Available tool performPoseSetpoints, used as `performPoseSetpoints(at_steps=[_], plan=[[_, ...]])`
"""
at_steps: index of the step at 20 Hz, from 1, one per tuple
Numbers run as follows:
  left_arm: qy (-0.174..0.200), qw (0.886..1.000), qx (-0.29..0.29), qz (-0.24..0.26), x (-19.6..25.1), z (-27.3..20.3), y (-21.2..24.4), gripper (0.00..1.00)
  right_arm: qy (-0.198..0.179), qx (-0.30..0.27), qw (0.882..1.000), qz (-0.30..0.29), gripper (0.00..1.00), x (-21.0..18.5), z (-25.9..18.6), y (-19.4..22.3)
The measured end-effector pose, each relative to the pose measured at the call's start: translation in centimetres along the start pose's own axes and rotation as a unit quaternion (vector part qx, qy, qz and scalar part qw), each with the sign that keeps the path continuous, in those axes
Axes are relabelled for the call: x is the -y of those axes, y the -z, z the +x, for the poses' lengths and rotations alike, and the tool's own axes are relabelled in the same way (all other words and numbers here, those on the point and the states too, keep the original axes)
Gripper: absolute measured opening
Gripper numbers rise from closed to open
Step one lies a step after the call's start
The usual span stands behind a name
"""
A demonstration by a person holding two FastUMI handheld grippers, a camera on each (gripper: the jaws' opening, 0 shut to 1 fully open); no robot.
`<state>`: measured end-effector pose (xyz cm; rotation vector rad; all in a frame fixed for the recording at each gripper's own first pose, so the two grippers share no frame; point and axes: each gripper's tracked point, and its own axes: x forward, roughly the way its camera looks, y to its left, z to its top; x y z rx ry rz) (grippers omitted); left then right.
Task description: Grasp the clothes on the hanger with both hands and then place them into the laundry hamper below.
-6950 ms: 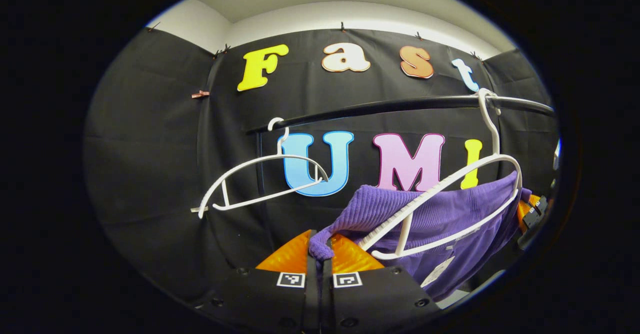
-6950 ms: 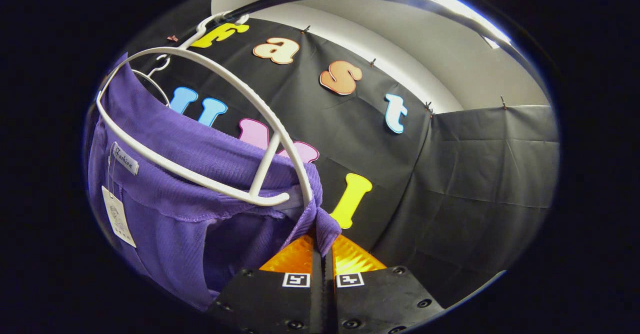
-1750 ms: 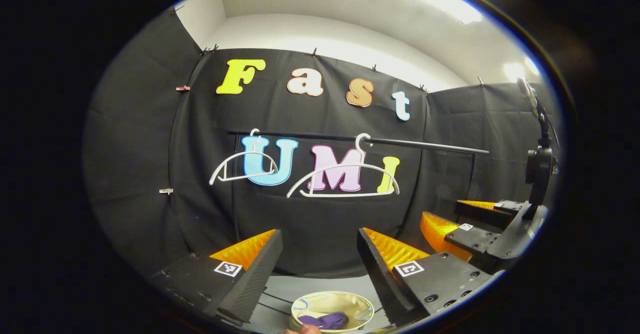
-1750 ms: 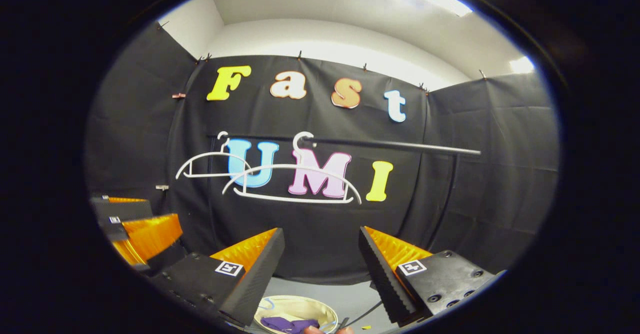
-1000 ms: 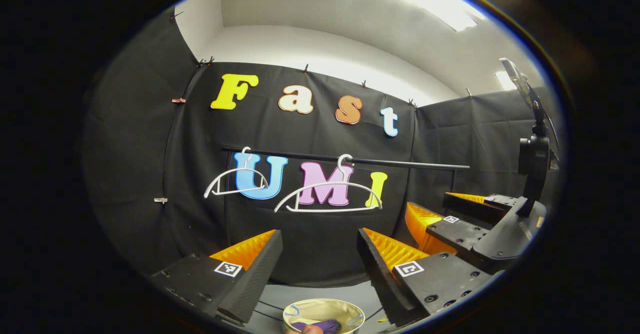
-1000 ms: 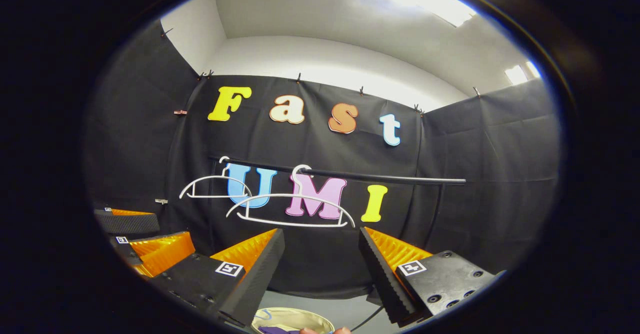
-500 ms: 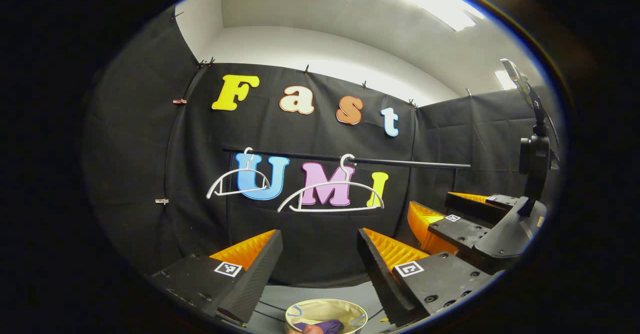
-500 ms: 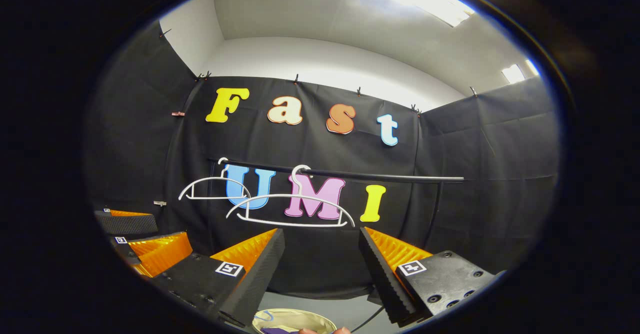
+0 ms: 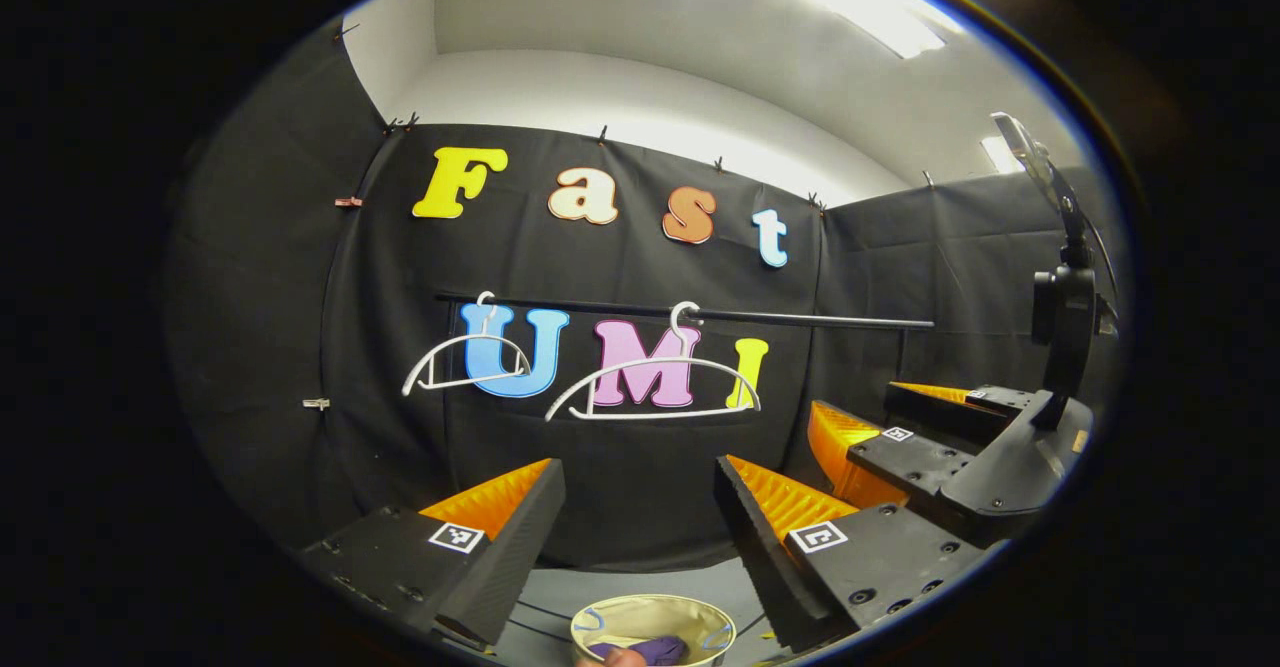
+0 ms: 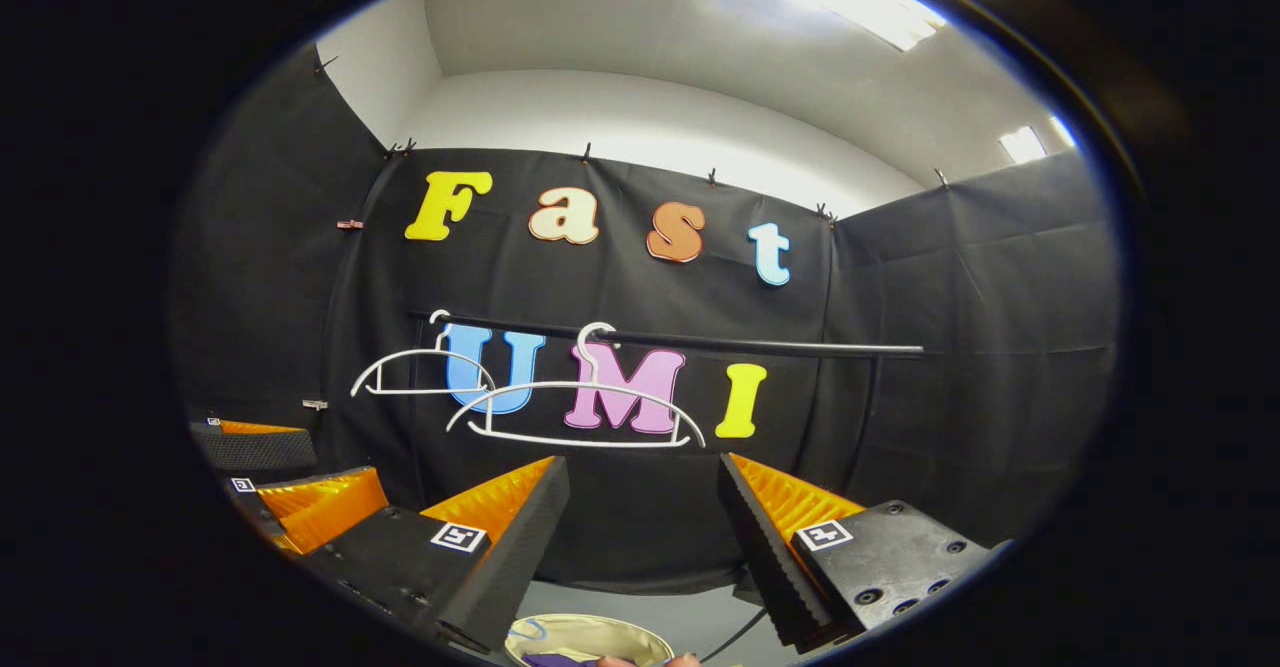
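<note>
The purple garment (image 9: 655,650) lies inside the round cream laundry hamper (image 9: 618,617) on the floor, low in the left gripper view; the hamper (image 10: 585,633) also shows low in the right gripper view with a purple scrap (image 10: 550,660) in it. Two bare white hangers (image 9: 655,387) (image 9: 465,362) hang on the black rail (image 9: 800,318). My left gripper (image 9: 640,472) is open and holds nothing. My right gripper (image 10: 640,472) is open and holds nothing too; it also appears at the right of the left gripper view (image 9: 880,412).
Black cloth walls close the booth on three sides. The rail (image 10: 760,346) and both hangers (image 10: 575,412) stand well ahead of the grippers. A cable (image 10: 735,632) runs across the grey floor beside the hamper. A fingertip (image 9: 612,658) shows at the bottom edge.
Seven seconds ago both grippers were shut on the purple garment at the hanger. Now it lies in the hamper and both are open. Over the last second the views only drifted slightly.
</note>
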<state>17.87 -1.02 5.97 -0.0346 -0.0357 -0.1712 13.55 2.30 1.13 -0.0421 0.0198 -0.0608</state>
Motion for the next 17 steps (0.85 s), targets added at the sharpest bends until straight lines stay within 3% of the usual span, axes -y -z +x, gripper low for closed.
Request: performPoseSetpoints(at_steps=[17], plan=[[-0.004,1.0,-0.011,0.012,0.47,-0.13,0.65,0.95,-0.005,-0.003,1.0,-0.001,0.96,0.14,-0.03,0.57]])
